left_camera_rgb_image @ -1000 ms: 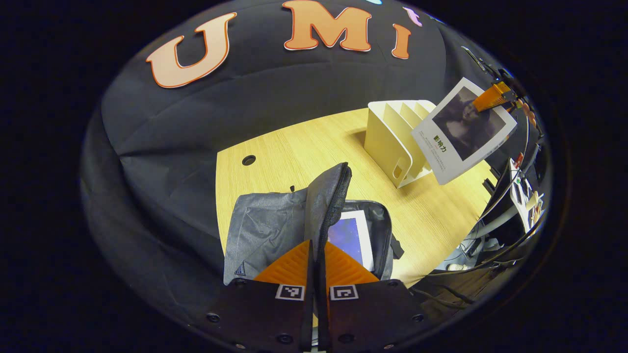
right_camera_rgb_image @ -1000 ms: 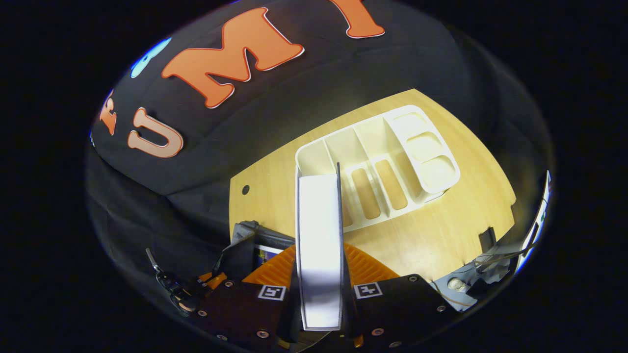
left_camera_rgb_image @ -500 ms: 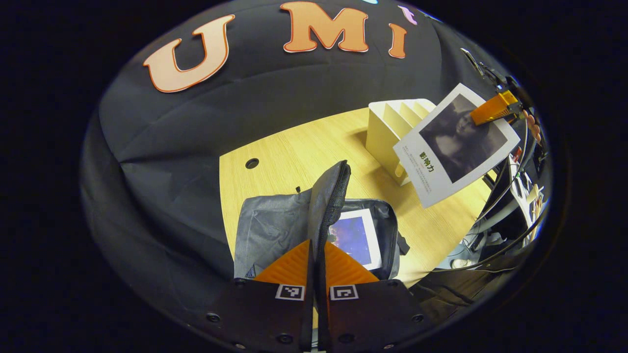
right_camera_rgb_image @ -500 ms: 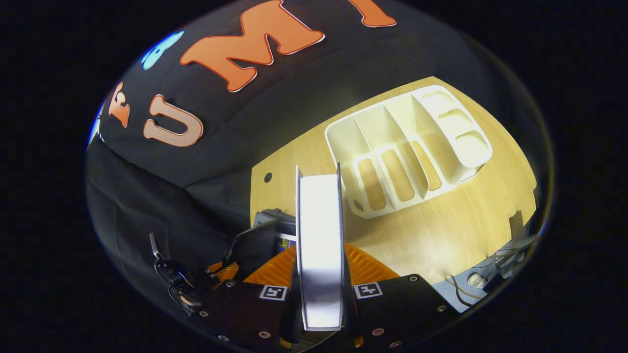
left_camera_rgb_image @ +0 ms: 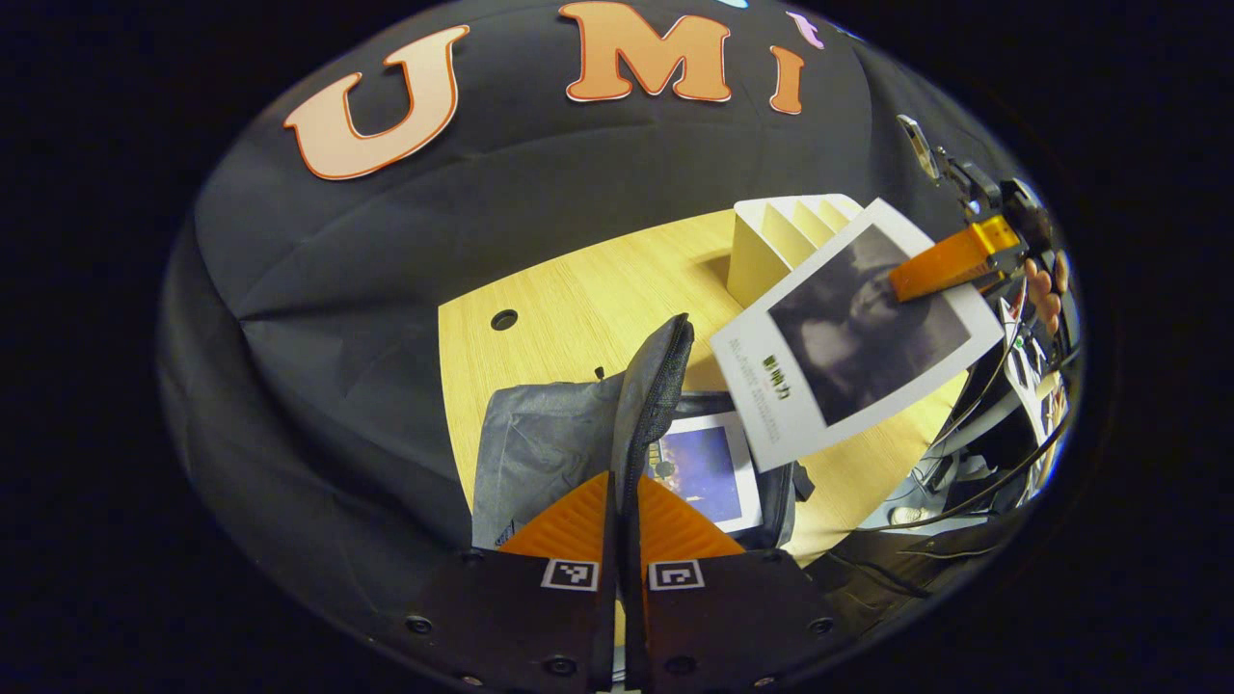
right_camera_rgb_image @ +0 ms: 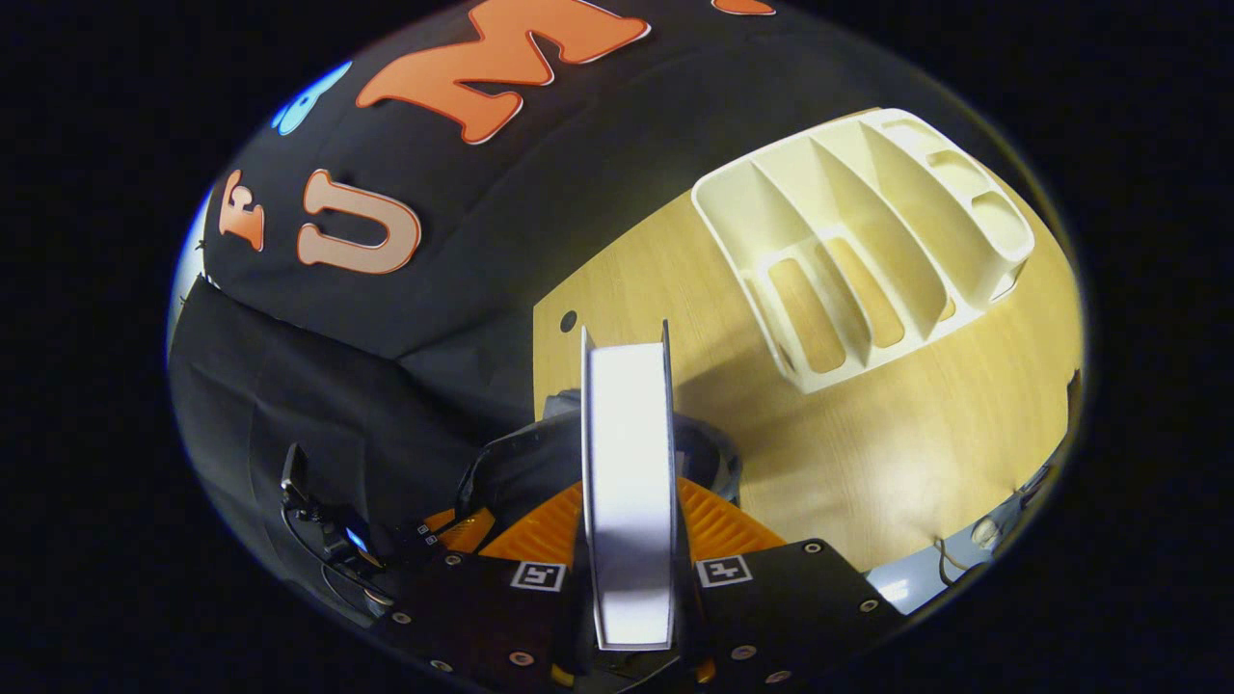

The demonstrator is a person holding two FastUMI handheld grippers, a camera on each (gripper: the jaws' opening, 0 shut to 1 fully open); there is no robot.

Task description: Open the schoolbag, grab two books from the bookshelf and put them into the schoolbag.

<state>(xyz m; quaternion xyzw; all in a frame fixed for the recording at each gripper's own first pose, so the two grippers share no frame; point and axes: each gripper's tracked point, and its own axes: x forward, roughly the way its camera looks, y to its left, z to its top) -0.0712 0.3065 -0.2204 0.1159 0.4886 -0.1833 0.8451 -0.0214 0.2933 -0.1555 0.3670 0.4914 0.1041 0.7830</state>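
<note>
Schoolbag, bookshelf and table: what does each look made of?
Schoolbag: grey woven fabric, matte; it creases, and its flap has a zipper edge. Bookshelf: probably cream moulded plastic, with smooth one-piece dividers and a slight sheen. Table: light wood-grain top, likely laminate, since the streaks are even and it reflects softly.

Left tool (left_camera_rgb_image: 622,501): orange ribbed fingers (left_camera_rgb_image: 569,525), black screwed plates, square markers.

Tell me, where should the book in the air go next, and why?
Probably down into the schoolbag. The right gripper grips the second book just above the opening, the left gripper holds the flap up, and one book lies inside.
</note>
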